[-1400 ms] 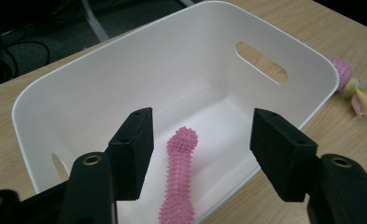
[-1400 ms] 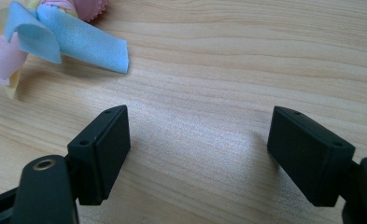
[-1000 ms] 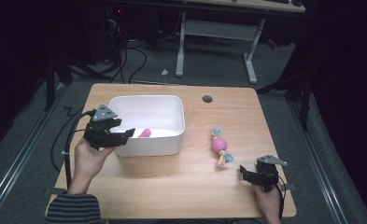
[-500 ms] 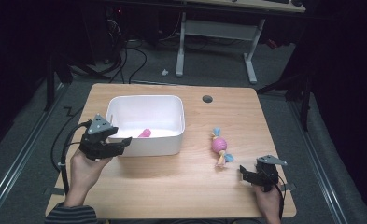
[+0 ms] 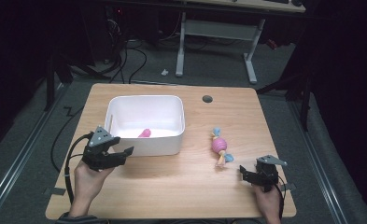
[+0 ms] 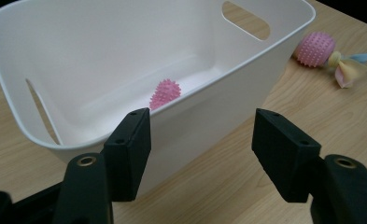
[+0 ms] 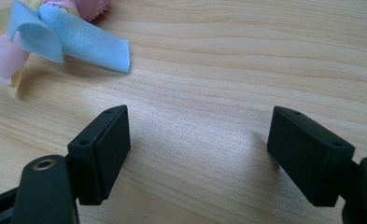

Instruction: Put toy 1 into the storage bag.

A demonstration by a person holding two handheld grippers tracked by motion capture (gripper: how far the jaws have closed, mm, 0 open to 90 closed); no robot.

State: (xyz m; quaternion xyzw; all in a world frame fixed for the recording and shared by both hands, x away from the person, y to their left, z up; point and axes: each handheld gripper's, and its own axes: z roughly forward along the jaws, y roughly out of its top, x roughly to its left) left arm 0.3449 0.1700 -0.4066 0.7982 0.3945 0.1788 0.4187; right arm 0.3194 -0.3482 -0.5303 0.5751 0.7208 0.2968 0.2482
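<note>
A white bin point(image 5: 146, 99) stands on the left half of the wooden table point(image 5: 195, 186), with a pink spiky ball point(image 5: 144, 133) lying in it. My left gripper point(image 5: 125, 152) hovers at the bin's near left corner. It is open, and its view looks past the near wall point(image 6: 204, 116) at the ball point(image 6: 165, 93). A second pink spiky ball with coloured ribbon tails point(image 5: 218, 146) lies right of the bin point(image 6: 315, 48). My right gripper point(image 5: 244, 172) rests low near the front right edge, open over bare wood point(image 7: 197, 149), with the ribbon tails point(image 7: 78, 42) just ahead of it.
A round cable hole point(image 5: 207, 99) sits near the table's far edge. Beyond the table stand a white desk frame point(image 5: 218, 30) and loose cables on the floor point(image 5: 134, 56). Bare wood stretches between the two grippers along the front.
My left gripper has come down and toward the table's near edge, from beside the bin's left rim to its near left corner. The right gripper has stayed put.
</note>
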